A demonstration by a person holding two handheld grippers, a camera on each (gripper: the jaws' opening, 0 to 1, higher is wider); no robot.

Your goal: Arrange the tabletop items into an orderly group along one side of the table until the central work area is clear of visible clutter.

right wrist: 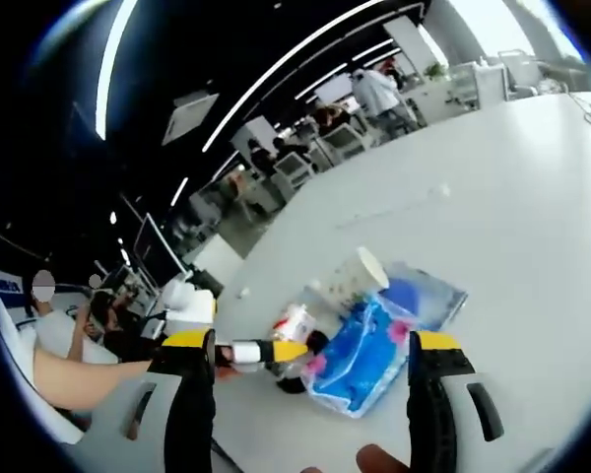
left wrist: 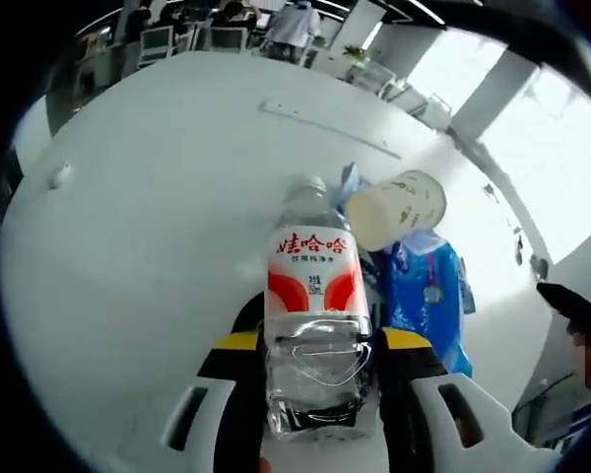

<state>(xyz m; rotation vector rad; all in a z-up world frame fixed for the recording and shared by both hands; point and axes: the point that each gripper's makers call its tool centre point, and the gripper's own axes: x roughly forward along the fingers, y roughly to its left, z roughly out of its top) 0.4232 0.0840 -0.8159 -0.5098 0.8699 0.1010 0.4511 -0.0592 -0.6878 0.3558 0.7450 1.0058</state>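
Observation:
A clear water bottle with a red and white label is clamped between the jaws of my left gripper. Just past it a paper cup lies on its side, resting on a blue plastic packet. In the right gripper view the same cup, blue packet and bottle sit together on the white table. The left gripper reaches in from the left, holding the bottle. My right gripper hangs above the packet, jaws wide apart, nothing between them.
A small white object lies near the table's left edge, and a long thin strip lies farther back. Chairs and people are beyond the far edge. A person's arm shows at the left.

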